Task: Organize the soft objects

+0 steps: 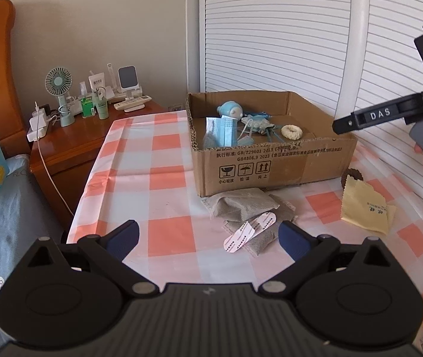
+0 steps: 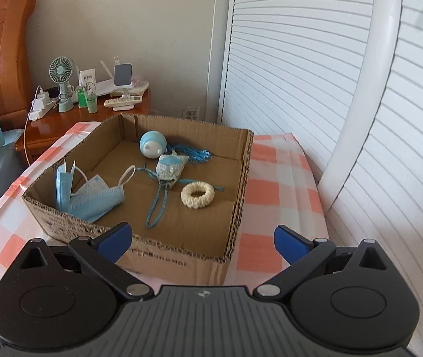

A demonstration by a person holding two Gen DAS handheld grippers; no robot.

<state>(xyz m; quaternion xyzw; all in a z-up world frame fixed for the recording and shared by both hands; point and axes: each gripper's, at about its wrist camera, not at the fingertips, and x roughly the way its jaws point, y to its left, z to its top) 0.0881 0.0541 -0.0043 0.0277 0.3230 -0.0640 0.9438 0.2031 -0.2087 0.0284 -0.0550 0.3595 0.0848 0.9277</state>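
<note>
Blue pads of your left gripper (image 1: 208,236) spread wide, empty, above the grey cloth (image 1: 245,208) before the box (image 1: 270,160); lower squarely, pinch its bunched middle; right gripper (image 2: 201,238) likewise wide over the box

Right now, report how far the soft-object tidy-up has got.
Done: the cardboard box already holds blue face masks, a cream scrunchie, a blue pouch and a round blue toy. In hand: nothing; the left hand-held gripper and right hand-held gripper are both open. Left: grey cloths, a yellow cloth and a brown ring on the checked tablecloth.
</note>
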